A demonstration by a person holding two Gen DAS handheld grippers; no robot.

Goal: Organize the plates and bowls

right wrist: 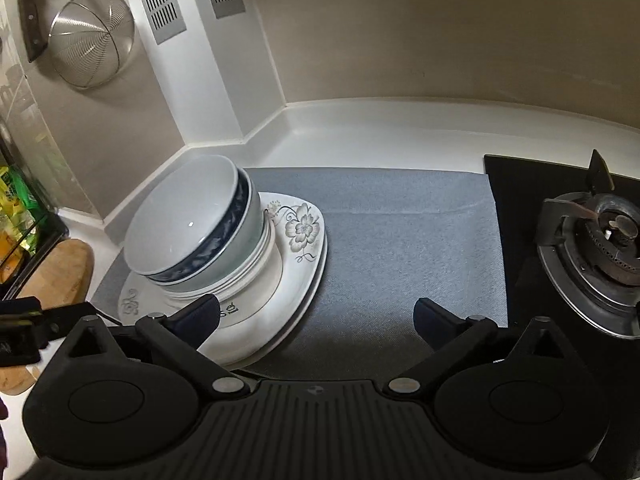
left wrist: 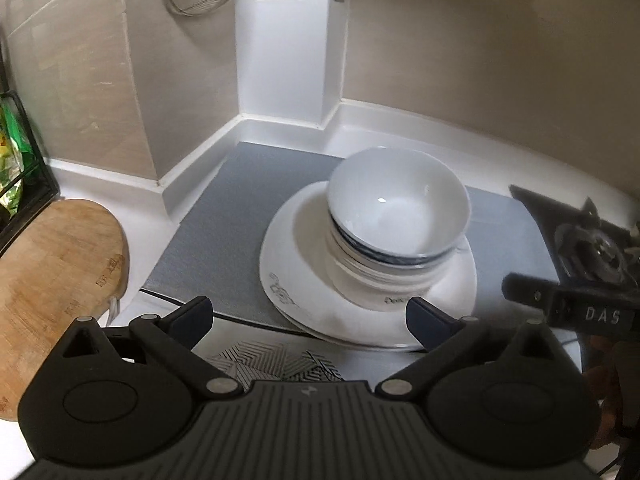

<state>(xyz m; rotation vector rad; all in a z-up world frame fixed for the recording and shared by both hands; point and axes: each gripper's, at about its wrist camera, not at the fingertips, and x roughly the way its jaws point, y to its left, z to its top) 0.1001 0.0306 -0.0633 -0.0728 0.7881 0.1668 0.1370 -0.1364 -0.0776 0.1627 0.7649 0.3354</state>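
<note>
While both my left gripper and right gripper stand wide and empty, the bowls sit stacked on plates near the grey mat's left edge.

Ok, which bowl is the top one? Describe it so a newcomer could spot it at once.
Start at the grey rectangular mat in the white counter's corner, left of the black gas burner. On it lie white square plates carrying a stack of bowls. The top white bowl alone has a dark blue patterned band under its rim.
</note>
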